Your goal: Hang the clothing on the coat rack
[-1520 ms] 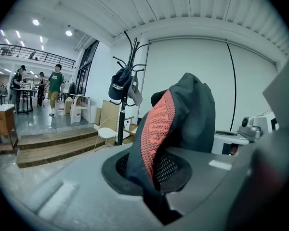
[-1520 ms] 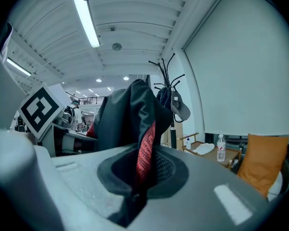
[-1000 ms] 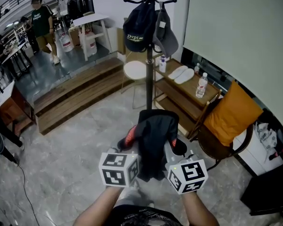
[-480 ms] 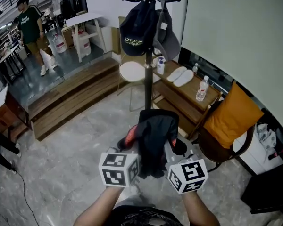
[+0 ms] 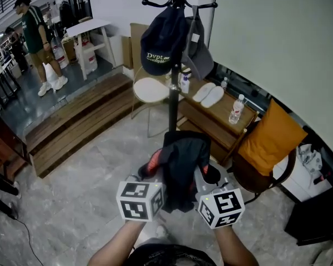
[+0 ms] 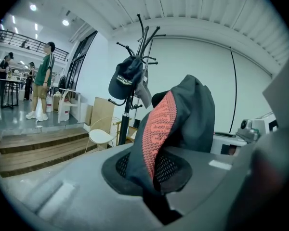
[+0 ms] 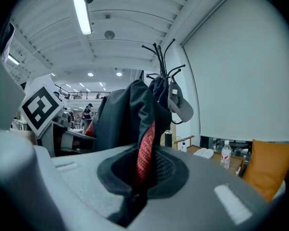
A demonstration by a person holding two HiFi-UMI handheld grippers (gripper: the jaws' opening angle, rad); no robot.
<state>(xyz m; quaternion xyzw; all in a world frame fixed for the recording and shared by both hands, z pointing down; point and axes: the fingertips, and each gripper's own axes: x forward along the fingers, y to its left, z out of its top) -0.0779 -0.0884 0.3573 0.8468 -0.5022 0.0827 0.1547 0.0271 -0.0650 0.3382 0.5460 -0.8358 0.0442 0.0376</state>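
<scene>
Grey marble floor [image 5: 83, 204] carries the whole scene, with wooden steps [image 5: 77, 121] along its far left side. From it rises the black coat rack [image 5: 173, 87], a slim pole whose curved hooks fan out at the top edge of the head view. Two hooks are taken: a navy cap [image 5: 160, 43] hangs on the left of the pole, and a grey cap [image 5: 200, 51] hangs just beside it on the right. In the left gripper view, several upper prongs look bare.

Next in size is the task's thing, a black garment [image 5: 183, 165] with red mesh trim. It is bunched and held up off the floor, close to the person's body and well short of the hooks. The left tongs [image 6: 154, 170] are pressed together on a fold of it, red trim running down between the jaws. The right tongs [image 7: 138, 174] likewise pinch a fold, side by side with the left.

By my reading, the step in hand is carrying the garment towards the rack; nothing of it touches a hook yet. The next move calls for stepping closer and lifting both hands high. A collar or fold must then be draped over a free prong, clear of the caps, before either pair of tongs lets go.
</scene>
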